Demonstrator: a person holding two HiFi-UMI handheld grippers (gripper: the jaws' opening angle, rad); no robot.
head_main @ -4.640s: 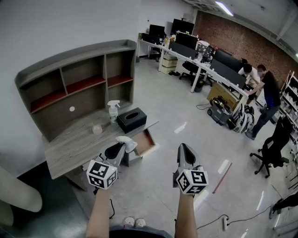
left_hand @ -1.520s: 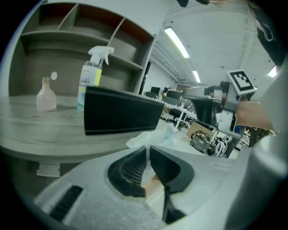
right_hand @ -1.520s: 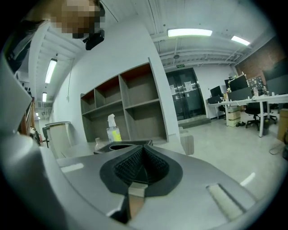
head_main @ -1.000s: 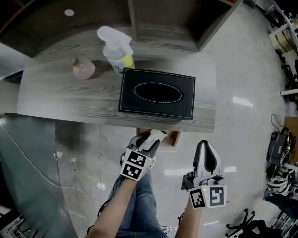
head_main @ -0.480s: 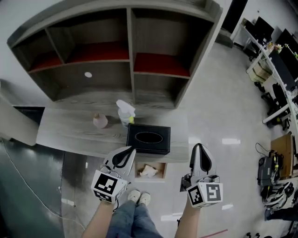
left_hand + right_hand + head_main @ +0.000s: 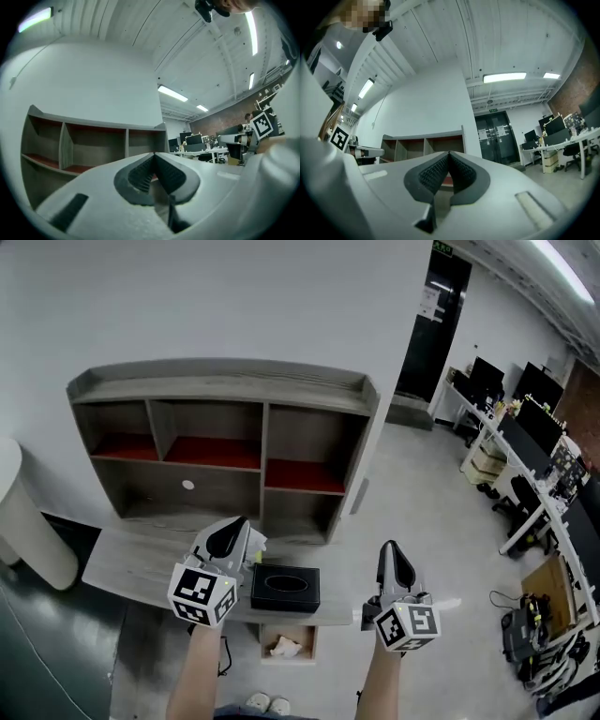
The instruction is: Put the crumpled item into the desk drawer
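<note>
The crumpled item (image 6: pixel 284 646) lies in the open drawer (image 6: pixel 312 643) below the tissue box (image 6: pixel 285 588), freed by the left gripper (image 6: pixel 234 524), whose jaws have just closed empty, pressed together like those of the right gripper (image 6: pixel 389 547); placement appears done.

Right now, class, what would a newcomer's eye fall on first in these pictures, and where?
First the two grippers low in the head view: the left gripper, its jaws just closed on nothing, and the right gripper, also shut and empty. Behind them a grey shelf unit stands on the desk against the white wall. Below the desk's edge, the crumpled item lies in the open drawer.
</note>
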